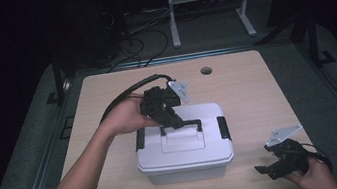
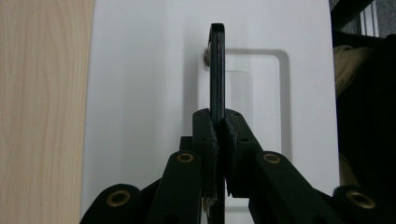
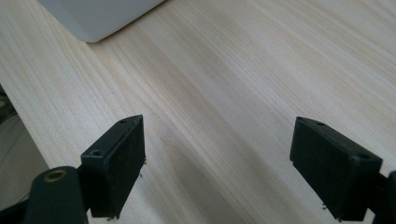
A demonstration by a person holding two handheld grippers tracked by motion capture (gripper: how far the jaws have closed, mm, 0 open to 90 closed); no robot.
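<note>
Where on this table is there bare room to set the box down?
Free: the strip between the white box and the table's far edge, and the left side. Crowded: right front corner, where the right hand-held gripper hovers open. The left hand-held gripper grips the box's handle.

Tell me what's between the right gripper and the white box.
Nothing: bare wooden table separates the open right gripper from the white box in the right gripper view; the high view agrees.

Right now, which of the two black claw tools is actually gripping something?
The left gripper, over the white box: its jaws are shut on the box's black handle. The right gripper is off beside the box, jaws wide apart above bare table.
</note>
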